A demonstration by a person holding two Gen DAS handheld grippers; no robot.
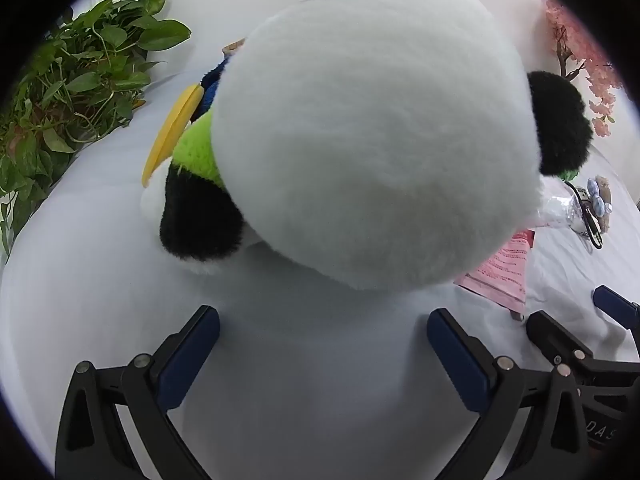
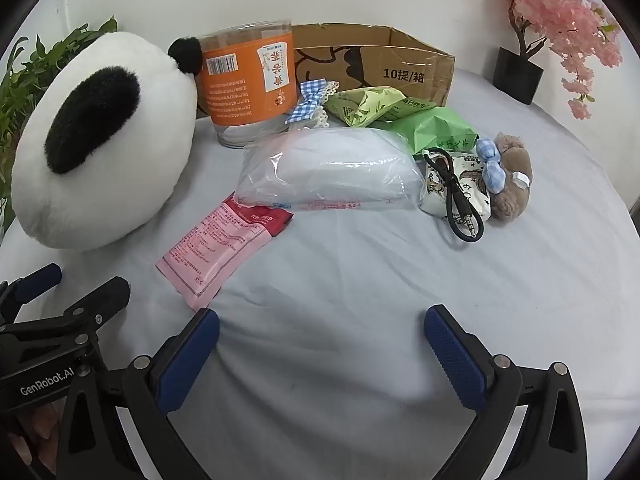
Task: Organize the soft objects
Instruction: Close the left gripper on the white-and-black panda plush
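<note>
A big white and black panda plush (image 1: 376,140) fills the left wrist view, lying on the pale sheet; it also shows at the left of the right wrist view (image 2: 104,148). My left gripper (image 1: 322,340) is open and empty just in front of it. My right gripper (image 2: 322,340) is open and empty over bare sheet. Ahead of it lie a clear bag of white stuffing (image 2: 332,172), a brown plush with a blue checked bow (image 2: 512,176) and a blue checked bow (image 2: 312,100).
A cardboard box (image 2: 400,64) stands at the back, with an orange-labelled clear tub (image 2: 248,80) beside it. Green packets (image 2: 400,116), a pink packet (image 2: 216,248), a printed pouch with a black audio cable (image 2: 456,196), a leafy plant (image 1: 72,92) and a pink blossom tree in a black pot (image 2: 520,72) surround them.
</note>
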